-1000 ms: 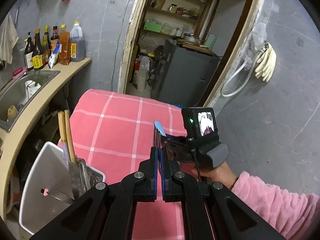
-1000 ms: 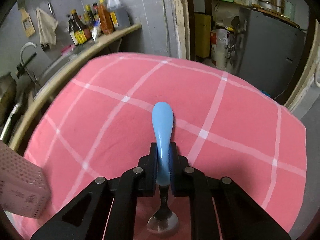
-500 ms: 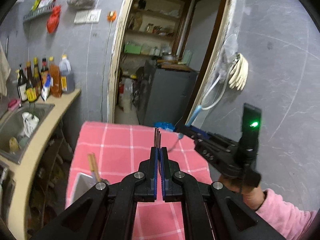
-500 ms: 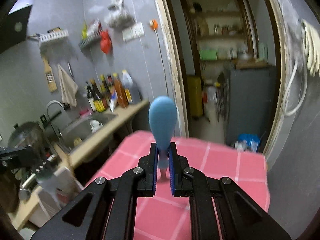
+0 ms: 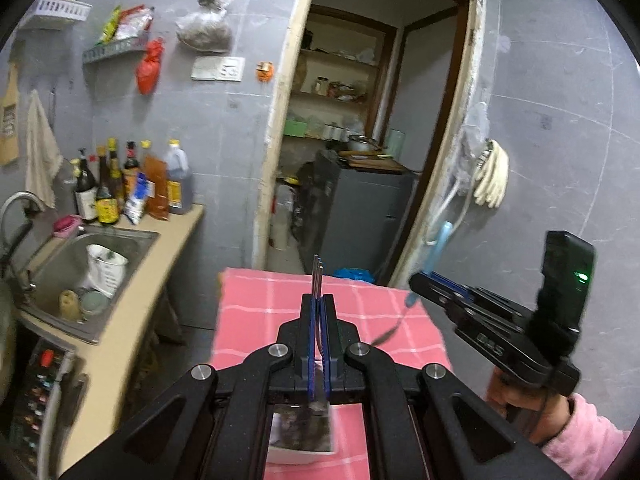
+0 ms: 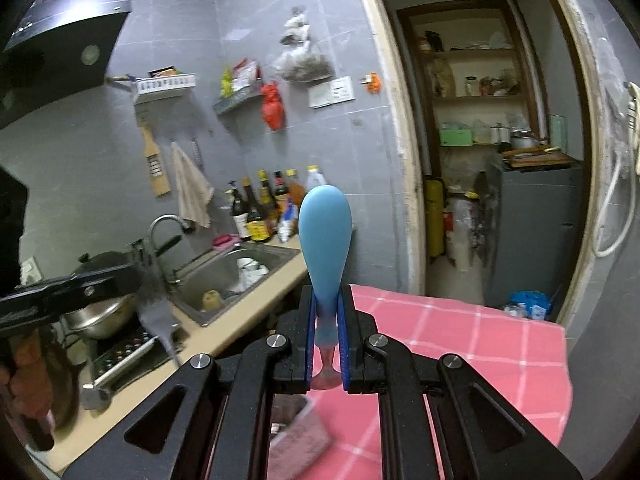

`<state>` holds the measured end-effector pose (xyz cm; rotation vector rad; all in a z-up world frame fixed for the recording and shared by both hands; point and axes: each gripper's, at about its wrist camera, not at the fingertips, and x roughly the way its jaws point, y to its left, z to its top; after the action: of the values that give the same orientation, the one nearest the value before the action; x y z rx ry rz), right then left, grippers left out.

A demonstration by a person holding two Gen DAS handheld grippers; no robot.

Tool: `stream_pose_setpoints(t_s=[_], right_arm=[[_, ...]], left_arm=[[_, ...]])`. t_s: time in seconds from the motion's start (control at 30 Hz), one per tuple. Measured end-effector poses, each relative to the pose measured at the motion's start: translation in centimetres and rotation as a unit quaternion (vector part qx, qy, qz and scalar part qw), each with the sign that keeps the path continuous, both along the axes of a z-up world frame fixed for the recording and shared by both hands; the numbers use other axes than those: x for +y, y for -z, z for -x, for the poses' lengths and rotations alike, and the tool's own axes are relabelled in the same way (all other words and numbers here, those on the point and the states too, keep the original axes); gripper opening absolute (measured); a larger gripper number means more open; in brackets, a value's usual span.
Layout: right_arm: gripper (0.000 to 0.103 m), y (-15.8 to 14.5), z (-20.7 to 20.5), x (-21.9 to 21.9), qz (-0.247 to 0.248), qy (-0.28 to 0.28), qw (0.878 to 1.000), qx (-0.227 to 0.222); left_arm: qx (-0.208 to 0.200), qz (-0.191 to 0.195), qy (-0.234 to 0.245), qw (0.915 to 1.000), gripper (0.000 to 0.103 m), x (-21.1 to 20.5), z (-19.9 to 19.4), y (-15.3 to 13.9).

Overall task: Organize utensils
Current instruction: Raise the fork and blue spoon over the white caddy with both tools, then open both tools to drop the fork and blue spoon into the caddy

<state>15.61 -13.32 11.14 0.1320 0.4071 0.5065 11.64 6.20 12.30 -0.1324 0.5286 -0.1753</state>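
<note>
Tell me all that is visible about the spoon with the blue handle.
The spoon has a smooth, pale blue, plastic-looking handle, widening to a rounded end, and a metal bowl. The right gripper is shut on the handle's narrow part, handle end pointing forward and up, bowl hanging underneath. It is raised above the pink checked cloth, touching only the fingers.

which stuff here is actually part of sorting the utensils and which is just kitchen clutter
Part of the job:
- blue-handled spoon, clamped in the right gripper
- thin metal utensils (kind unclear), clamped in the left gripper
- white holder on the pink checked cloth

Just lying about:
- sauce bottles
- sink with dishes
- hanging towel
- rubber gloves
- grey cabinet
</note>
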Motion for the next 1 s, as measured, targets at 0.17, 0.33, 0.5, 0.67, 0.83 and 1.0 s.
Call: stream_pose_setpoints(t_s=[0.17,0.33,0.5,0.67,0.83,1.0], right_arm=[[0.009,1.2,1.0,2.4,-0.01,-0.028,0.999,0.016],[0.009,3.1,2.0,3.7,-0.023,-0.049,0.998,0.038],[0.009,4.9,2.5,5.3,-0.022,-0.06,0.996,0.057],[0.009,7.5,2.5,5.9,-0.013,-0.057,0.994,0.098],[0.01,10.0,2.0,6.3,0.002,-0.046,0.99,0.134],[0.014,10.3,2.3,6.6,0.009,-0.034,0.989,0.143]], left_arm=[[0.004,-0.024,-0.012,0.9996,0.003,1.8,0.0,0.2],[0.009,-0.061,-0.021,0.9979,0.003,2.0,-0.2,2.0],[0.011,-0.087,-0.023,0.9959,0.003,1.8,-0.3,3.8],[0.021,-0.088,-0.014,0.9958,0.003,1.8,-0.4,5.3],[0.054,-0.045,0.008,0.9975,0.004,2.6,-0.9,6.8],[0.084,0.019,0.024,0.996,0.006,4.0,-1.2,8.4]])
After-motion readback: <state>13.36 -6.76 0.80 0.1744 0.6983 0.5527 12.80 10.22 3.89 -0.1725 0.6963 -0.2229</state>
